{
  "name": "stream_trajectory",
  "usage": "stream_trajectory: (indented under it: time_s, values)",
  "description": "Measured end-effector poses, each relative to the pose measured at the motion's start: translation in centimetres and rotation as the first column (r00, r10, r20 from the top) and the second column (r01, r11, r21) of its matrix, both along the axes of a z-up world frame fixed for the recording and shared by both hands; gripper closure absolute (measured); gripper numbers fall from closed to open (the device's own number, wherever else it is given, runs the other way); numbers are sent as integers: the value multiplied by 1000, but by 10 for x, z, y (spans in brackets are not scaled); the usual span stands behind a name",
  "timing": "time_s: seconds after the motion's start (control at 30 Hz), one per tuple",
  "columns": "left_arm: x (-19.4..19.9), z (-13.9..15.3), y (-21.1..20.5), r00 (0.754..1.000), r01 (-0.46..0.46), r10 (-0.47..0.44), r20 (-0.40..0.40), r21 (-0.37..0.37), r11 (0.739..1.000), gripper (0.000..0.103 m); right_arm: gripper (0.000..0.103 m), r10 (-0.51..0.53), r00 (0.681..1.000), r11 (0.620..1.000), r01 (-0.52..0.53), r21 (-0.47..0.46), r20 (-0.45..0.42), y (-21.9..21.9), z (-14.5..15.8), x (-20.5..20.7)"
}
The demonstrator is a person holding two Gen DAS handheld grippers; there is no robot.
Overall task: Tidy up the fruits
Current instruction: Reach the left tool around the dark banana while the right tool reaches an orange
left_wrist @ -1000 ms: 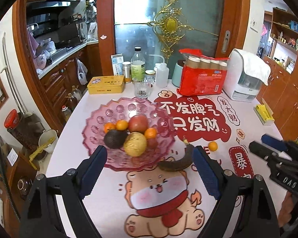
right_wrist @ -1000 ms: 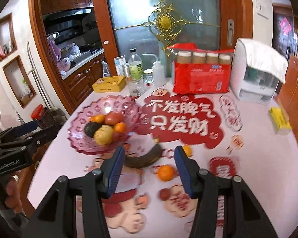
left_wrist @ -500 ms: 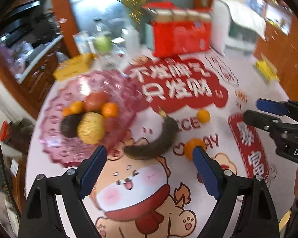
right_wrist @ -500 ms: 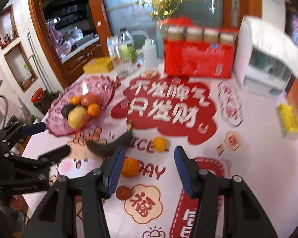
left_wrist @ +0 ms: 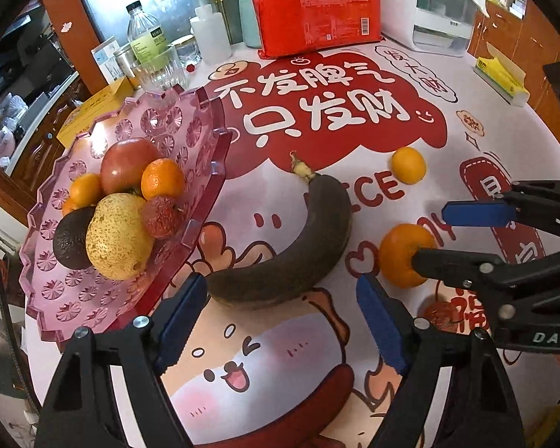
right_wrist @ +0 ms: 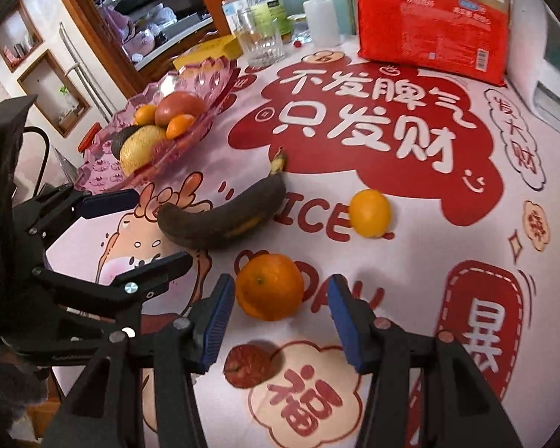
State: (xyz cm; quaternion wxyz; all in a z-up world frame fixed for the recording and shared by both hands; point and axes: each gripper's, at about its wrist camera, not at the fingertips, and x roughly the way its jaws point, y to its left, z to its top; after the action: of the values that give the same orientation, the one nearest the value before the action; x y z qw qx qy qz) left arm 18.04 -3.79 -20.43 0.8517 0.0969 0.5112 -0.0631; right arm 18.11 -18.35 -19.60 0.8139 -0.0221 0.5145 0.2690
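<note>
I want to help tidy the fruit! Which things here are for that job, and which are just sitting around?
For the job: pink fruit bowl, dark banana, big orange, small orange, little red fruit.

Just sitting around: red pack of paper cups, bottle, glass, yellow tin.

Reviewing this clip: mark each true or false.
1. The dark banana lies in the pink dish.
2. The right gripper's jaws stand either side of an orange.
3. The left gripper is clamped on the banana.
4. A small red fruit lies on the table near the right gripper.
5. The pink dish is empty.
1. False. The banana lies on the table beside the pink dish.
2. True. The right gripper brackets the orange, pads not pressing it.
3. False. The left gripper is open, its jaws having just been closing; the banana lies ahead of them.
4. True. The small red fruit.
5. False. It holds several fruits.
</note>
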Motion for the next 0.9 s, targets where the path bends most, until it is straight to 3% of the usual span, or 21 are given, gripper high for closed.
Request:
stream_trajectory:
  time_s: [0.13, 0.3, 0.4, 0.47, 0.77, 0.9]
  values:
    - [4, -6, 2, 1000, 6, -6, -4, 22, 1000, 25, 51, 16, 1000, 1000, -16, 4, -26, 4, -10, 7]
    - [9, -10, 3, 1000, 8, -8, -12, 24, 1000, 27, 51, 38, 994, 997, -30, 74, -99, 6, -23, 13]
    - [13, -12, 2, 1000, 14, -14, -16, 18, 1000, 27, 63, 67, 988, 991, -50, 123, -139, 7, -27, 13]
    - [15, -11, 0, 1000, 23, -23, -14, 14, 1000, 27, 63, 64, 990, 993, -50, 111, -128, 7, -26, 10]
    - [34, -21, -16, 997, 66, -66, -37, 15, 998, 30, 64, -42, 992, 994, 53, 94, -117, -27, -23, 8]
    - [37, -26, -28, 990, 124, -123, -72, 10, 992, 44, 64, -74, 989, 991, 88, 105, -128, -39, -24, 9]
